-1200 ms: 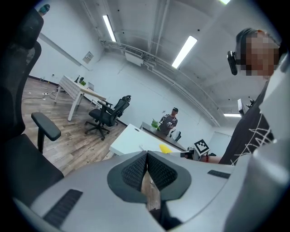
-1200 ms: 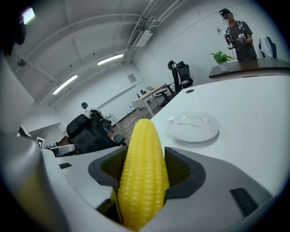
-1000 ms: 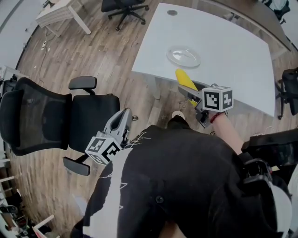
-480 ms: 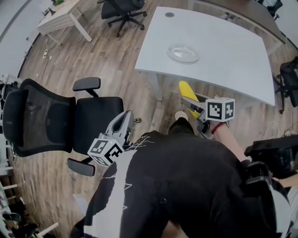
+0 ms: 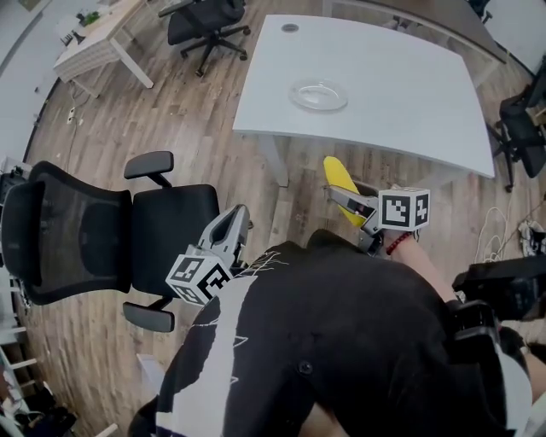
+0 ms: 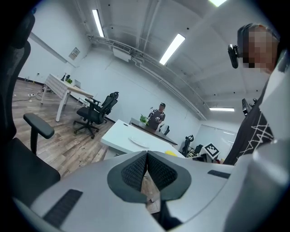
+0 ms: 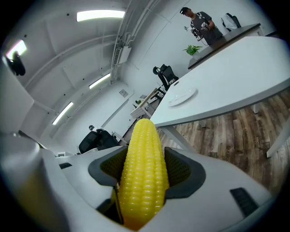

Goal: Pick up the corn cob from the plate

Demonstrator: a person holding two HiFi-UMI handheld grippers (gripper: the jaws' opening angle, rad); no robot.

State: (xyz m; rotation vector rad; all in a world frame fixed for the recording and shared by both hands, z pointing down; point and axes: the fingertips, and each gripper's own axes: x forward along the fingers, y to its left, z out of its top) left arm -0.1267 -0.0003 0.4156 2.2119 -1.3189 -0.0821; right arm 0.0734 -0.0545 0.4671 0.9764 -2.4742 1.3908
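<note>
My right gripper (image 5: 345, 198) is shut on the yellow corn cob (image 5: 339, 183), held over the wooden floor in front of the white table (image 5: 409, 94). In the right gripper view the corn cob (image 7: 144, 174) stands clamped between both dark pads, tip pointing up. The clear glass plate (image 5: 317, 95) lies empty on the table's near left part; it shows small in the right gripper view as the plate (image 7: 182, 96). My left gripper (image 5: 235, 224) hangs low at my left side by the chair, jaws shut with nothing between them (image 6: 147, 168).
A black office chair (image 5: 102, 235) stands close to my left. Another black chair (image 5: 205, 21) and a pale desk (image 5: 94, 38) sit at the far left. A person (image 6: 157, 116) stands behind the table. A dark chair (image 5: 520, 111) is at the right edge.
The view has drawn back from the table, so the table and plate sit farther off. The right gripper with the corn has stayed low in front of me.
</note>
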